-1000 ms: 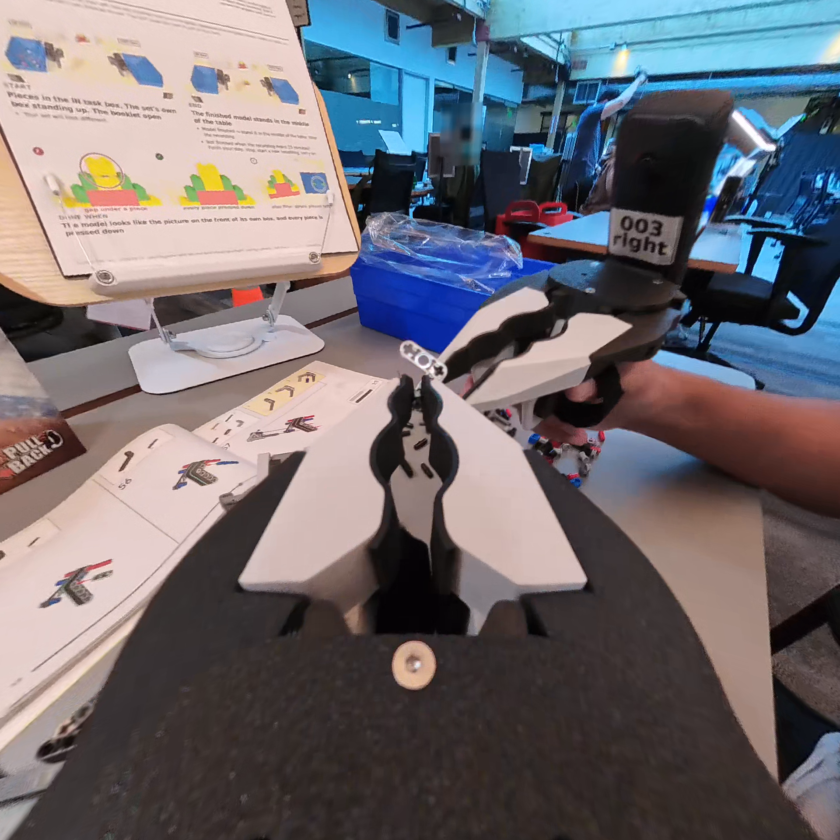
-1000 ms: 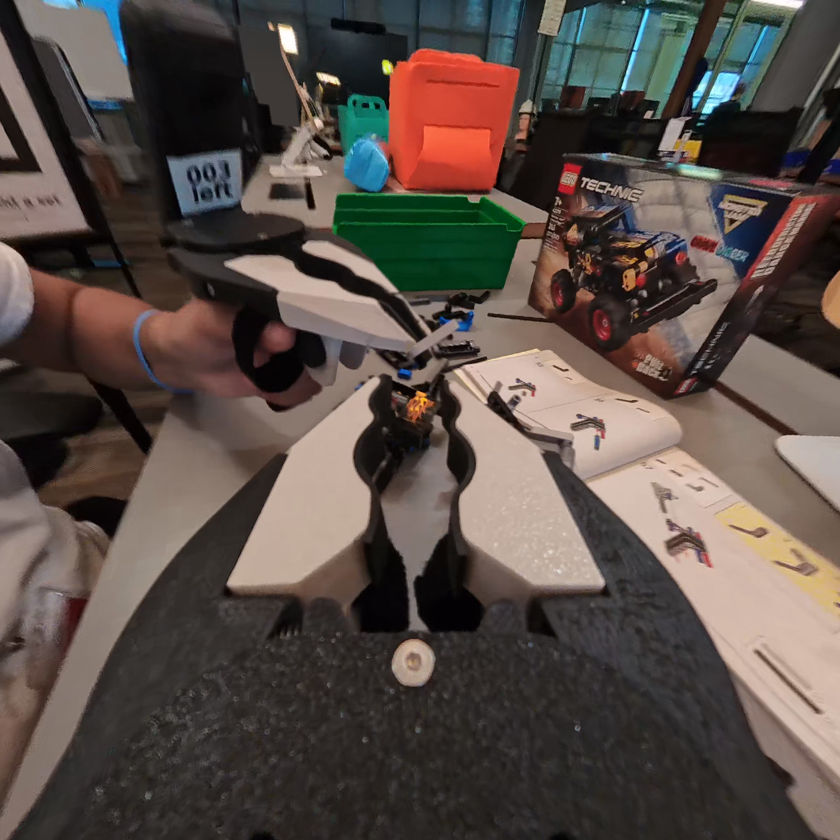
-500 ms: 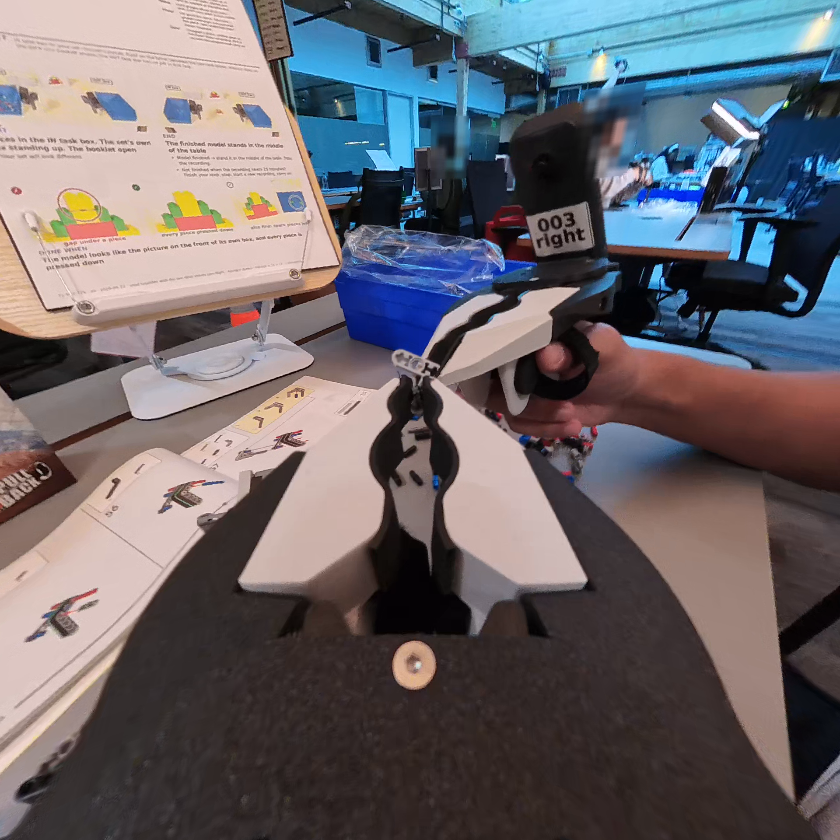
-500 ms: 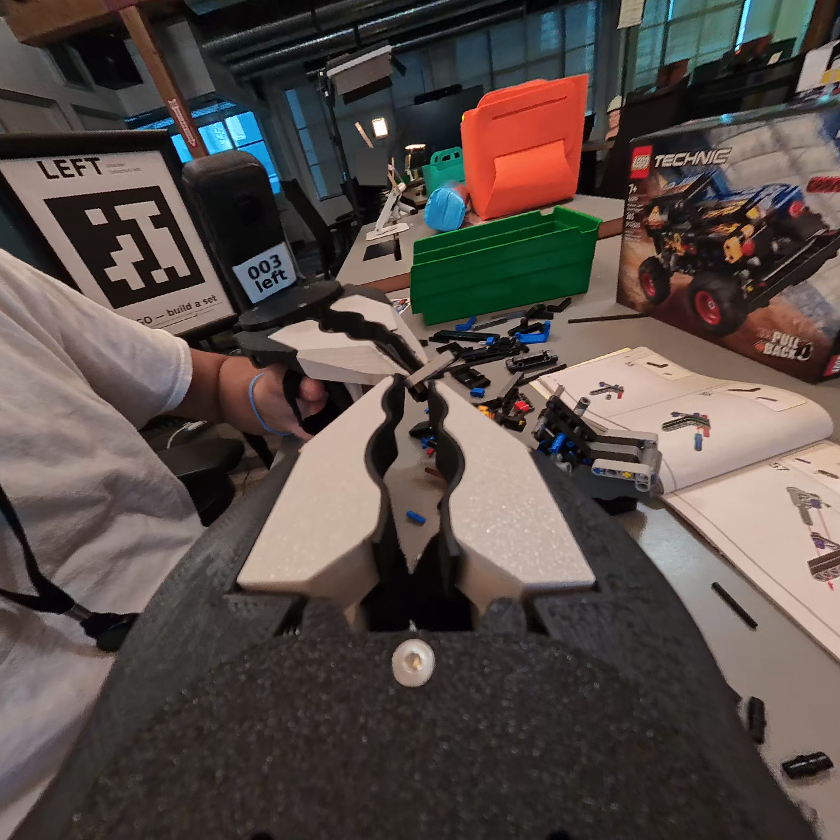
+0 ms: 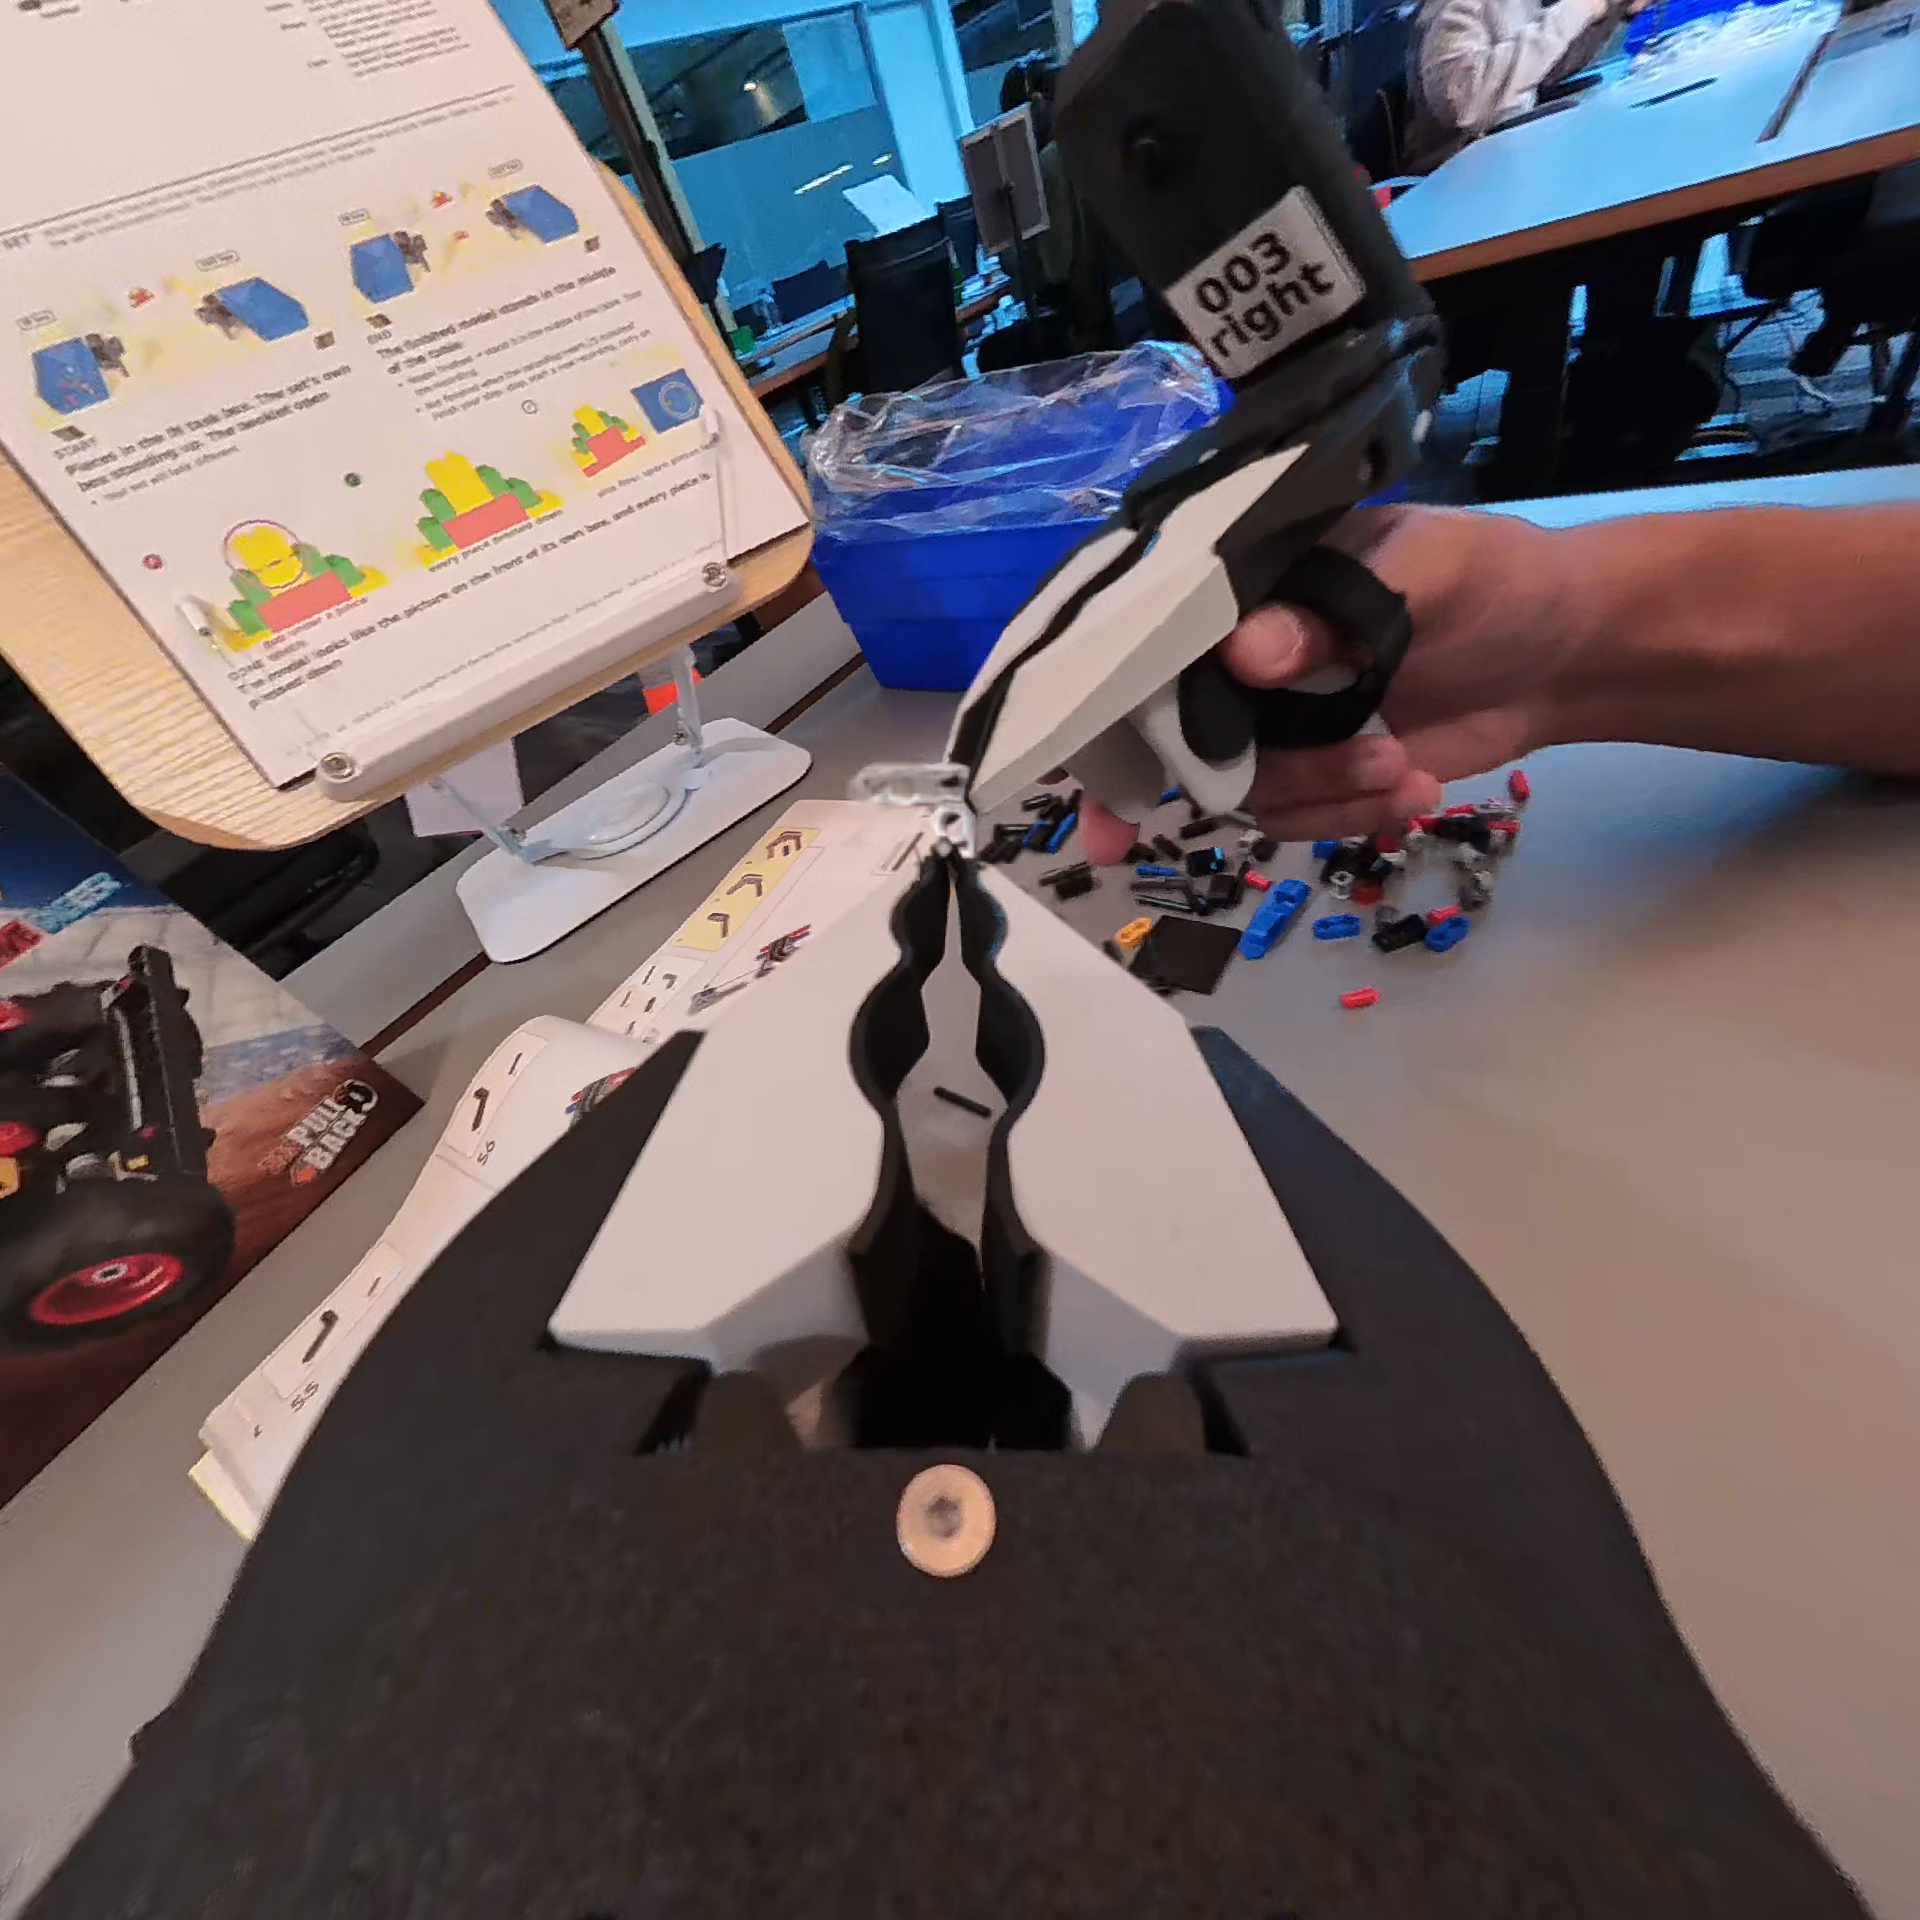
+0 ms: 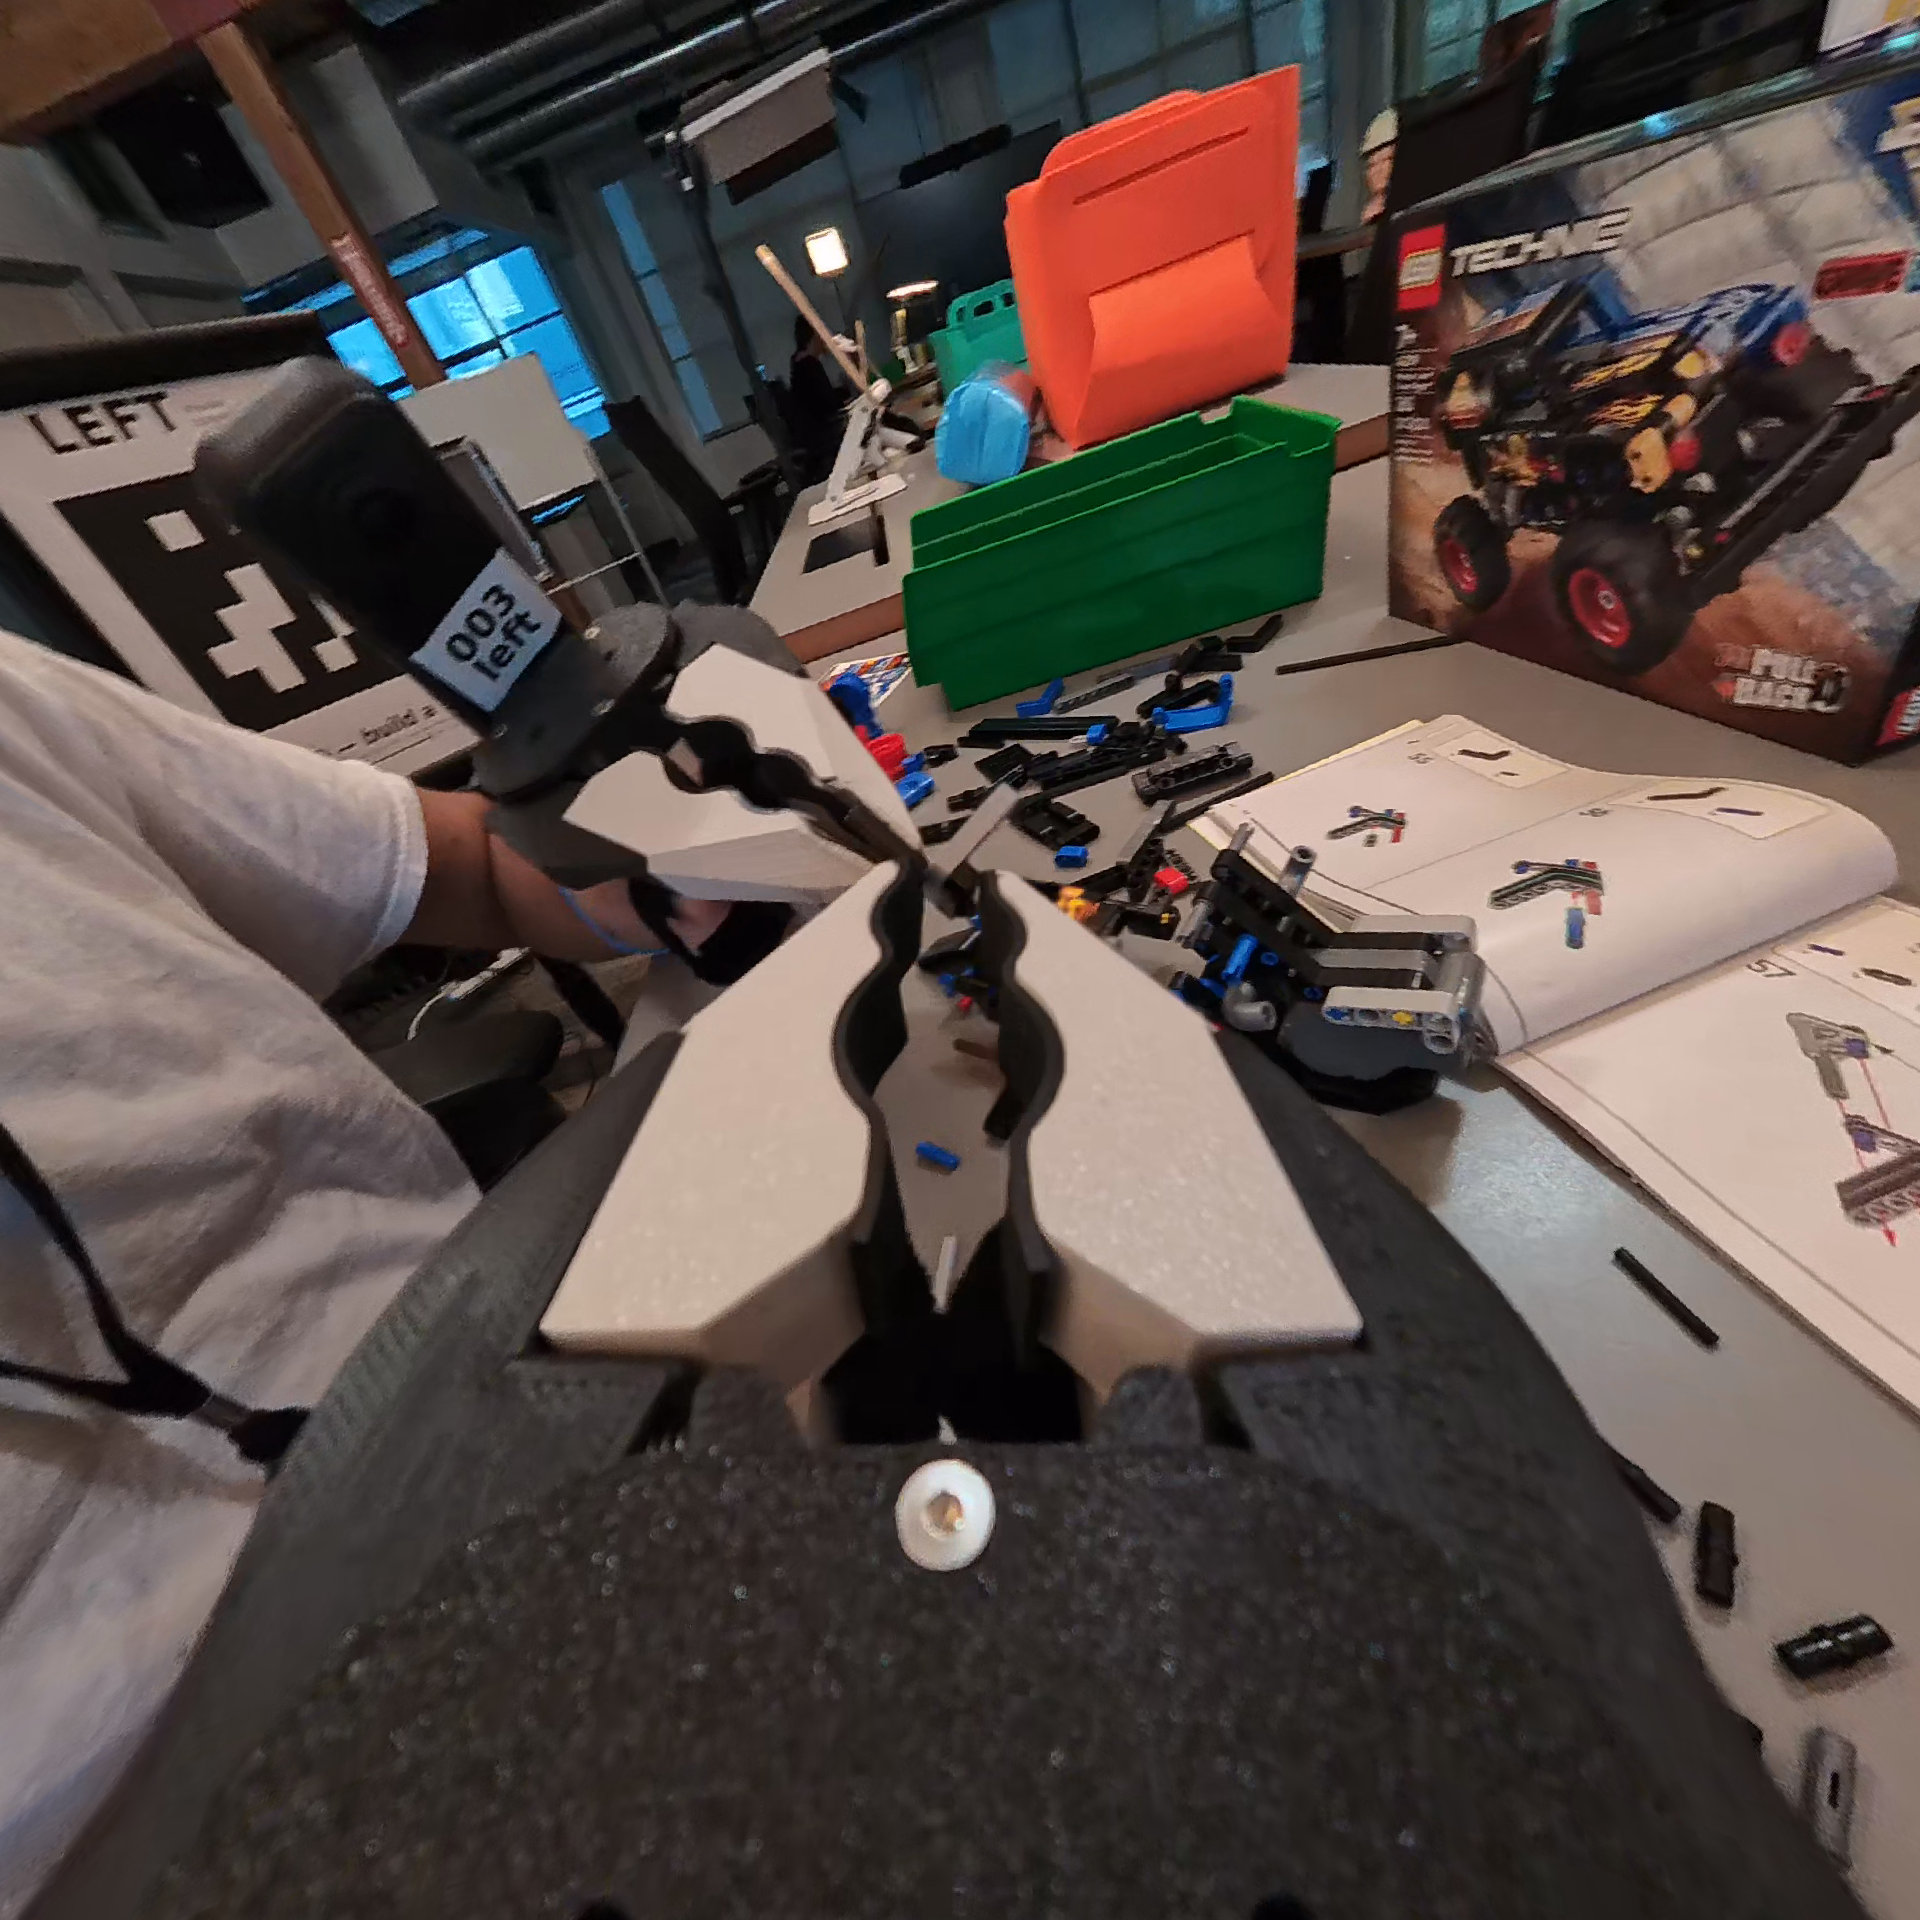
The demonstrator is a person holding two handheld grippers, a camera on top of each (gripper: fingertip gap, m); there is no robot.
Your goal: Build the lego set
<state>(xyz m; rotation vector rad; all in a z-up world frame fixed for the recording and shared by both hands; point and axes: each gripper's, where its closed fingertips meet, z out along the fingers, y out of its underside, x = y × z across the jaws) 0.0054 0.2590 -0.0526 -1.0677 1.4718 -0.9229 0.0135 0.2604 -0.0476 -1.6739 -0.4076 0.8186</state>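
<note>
My left gripper is shut on a small light-grey Lego beam held above the table. My right gripper meets it tip to tip and is shut on the same beam, which sticks up to the right between the two. The right gripper also shows in the left wrist view, and the left gripper in the right wrist view. A partly built black and grey model lies by the open instruction booklet. Loose parts are scattered on the table.
A green bin and an orange container stand behind the parts. The set box is at the right. A blue bin and a sheet on a stand are behind the booklet. Black pins lie near the front. The tips of both grippers are at nearly the same place.
Both grippers have swung and tilted while their tips stayed together at the grey beam. The right gripper's tips have closed in on the beam.
</note>
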